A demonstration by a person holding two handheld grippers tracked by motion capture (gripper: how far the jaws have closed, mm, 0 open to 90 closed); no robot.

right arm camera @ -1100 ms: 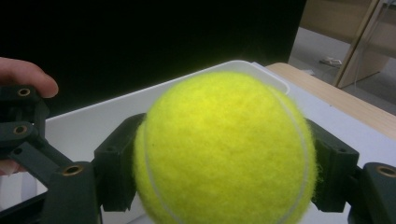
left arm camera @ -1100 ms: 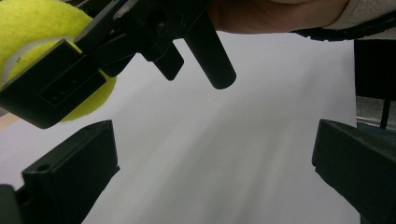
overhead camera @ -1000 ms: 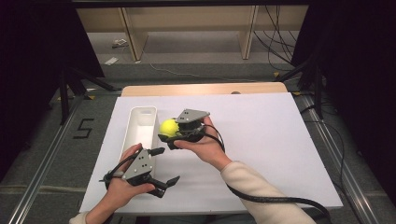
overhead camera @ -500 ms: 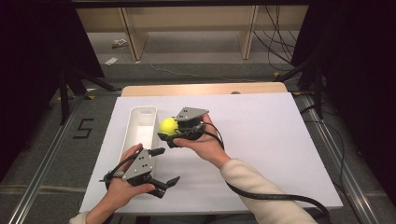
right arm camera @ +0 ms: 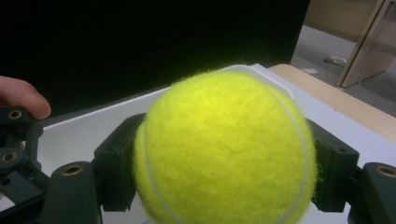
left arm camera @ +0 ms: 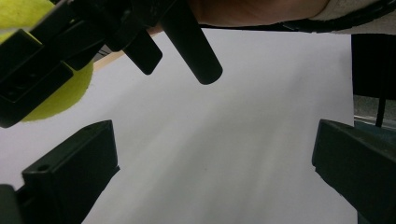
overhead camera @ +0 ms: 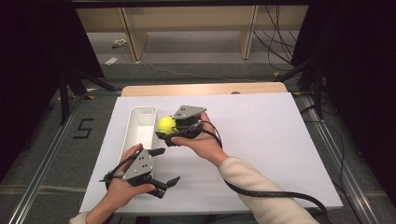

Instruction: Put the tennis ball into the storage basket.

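Bin (overhead camera: 140, 128) first, at the left: a long white tray lying lengthwise on the white worktop (overhead camera: 280, 140), with nothing visible inside it. Below it, near the front edge, the left gripper (overhead camera: 161, 184) rests low with its jaws spread wide and nothing between them; its own view looks across bare worktop. Just right of the bin's far end, the right gripper (overhead camera: 164, 132) pinches the tennis ball (overhead camera: 165, 124) from both sides, lifted off the sheet and close to the bin's rim. In the right gripper view the ball (right arm camera: 224, 149) sits squarely between the two pads, so the hold looks sound. To finish well, I would carry it leftward until it hangs wholly over the bin's opening, lower it inside the walls, and only then ease the jaws apart, since a ball dropped from height could bounce out.
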